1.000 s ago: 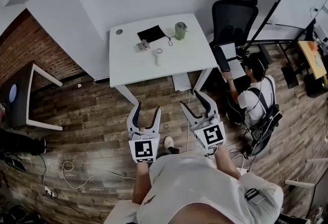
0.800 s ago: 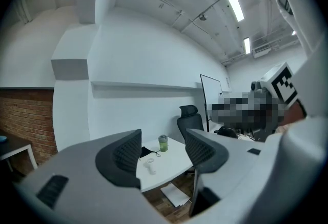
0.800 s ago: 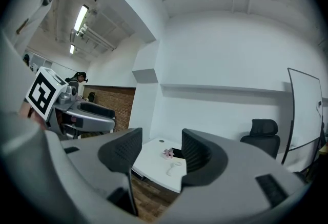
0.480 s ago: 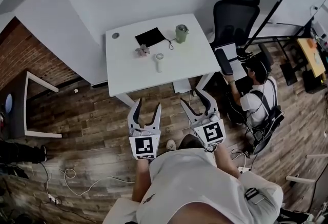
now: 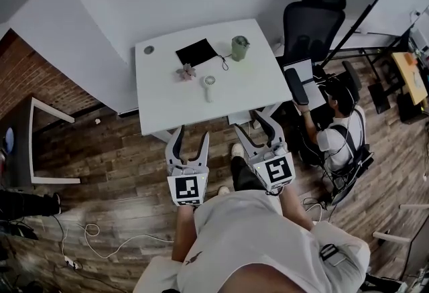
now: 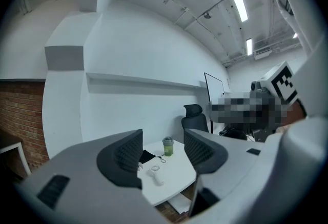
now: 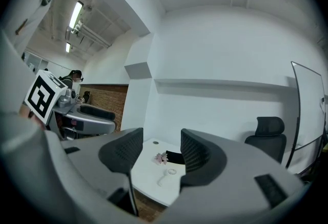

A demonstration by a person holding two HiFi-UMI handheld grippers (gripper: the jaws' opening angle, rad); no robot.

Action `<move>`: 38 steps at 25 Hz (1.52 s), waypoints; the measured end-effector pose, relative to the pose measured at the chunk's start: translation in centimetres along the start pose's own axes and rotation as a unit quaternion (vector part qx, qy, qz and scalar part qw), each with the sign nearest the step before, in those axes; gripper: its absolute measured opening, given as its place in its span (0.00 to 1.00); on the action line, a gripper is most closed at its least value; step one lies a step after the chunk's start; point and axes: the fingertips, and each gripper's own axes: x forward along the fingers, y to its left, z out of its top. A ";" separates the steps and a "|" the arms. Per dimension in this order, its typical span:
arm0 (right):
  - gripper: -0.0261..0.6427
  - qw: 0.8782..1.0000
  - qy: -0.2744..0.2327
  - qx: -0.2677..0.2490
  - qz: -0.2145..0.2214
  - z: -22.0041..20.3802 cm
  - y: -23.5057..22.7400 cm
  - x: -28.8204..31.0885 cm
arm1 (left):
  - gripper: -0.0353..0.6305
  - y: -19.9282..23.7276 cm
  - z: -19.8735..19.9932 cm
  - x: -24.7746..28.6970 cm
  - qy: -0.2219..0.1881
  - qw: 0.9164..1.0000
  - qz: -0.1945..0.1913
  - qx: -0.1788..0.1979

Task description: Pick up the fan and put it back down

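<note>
On the white table [image 5: 167, 100], near its middle, lies the small white handheld fan [image 5: 209, 83]. It is flat, round head toward the far side, handle toward the near edge. A pink trinket [image 5: 186, 72] sits just to its left, apart from it. A black pouch [image 5: 197, 51] lies behind, and a green cup [image 5: 238, 47] stands toward the far right. Nothing touches the fan.

Progress, judged from the layout: nothing of the task is done. The fan is untouched on the table. Both grippers hang over the wooden floor [image 5: 114, 151], short of the table's near edge and pointing level at it. This reads as the approach. Reaching, gripping, lifting and setting the fan back down are all left to do.

Left gripper [image 5: 190, 141]: its fingers [image 6: 123, 159] stand a modest gap apart and have just been closing. Nothing is between them. The fan [image 6: 154, 174] shows through the gap only as a distant thing on the table.

Right gripper [image 5: 249, 123]: its fingers [image 7: 123, 156] stand apart and hold nothing. The fan [image 7: 166, 176] is framed between them, but well off.

Beyond the table to the right stand a black office chair [image 5: 312, 13] and a seated person [image 5: 338, 131], clear of the work.
</note>
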 end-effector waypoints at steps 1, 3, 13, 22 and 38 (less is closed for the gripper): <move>0.38 1.000 -0.002 0.000 0.001 0.0 -0.4 0.6 | 0.42 0.2 -0.1 0.6 0.000 1.000 0.001 0.000; 0.38 1.000 -0.001 0.003 0.001 -0.4 -1.1 1.6 | 0.42 0.6 -0.2 1.7 0.001 1.000 0.004 0.001; 0.38 1.000 0.011 0.013 0.024 -2.2 -6.6 8.1 | 0.41 2.7 -0.9 9.6 0.015 1.000 0.023 -0.004; 0.37 0.997 0.022 0.021 0.072 -3.4 -11.4 14.0 | 0.41 4.6 -0.8 15.9 0.035 0.998 0.059 -0.004; 0.36 0.990 0.052 0.049 0.125 -8.4 -19.2 21.7 | 0.41 5.6 -3.5 27.2 0.091 0.992 0.087 -0.002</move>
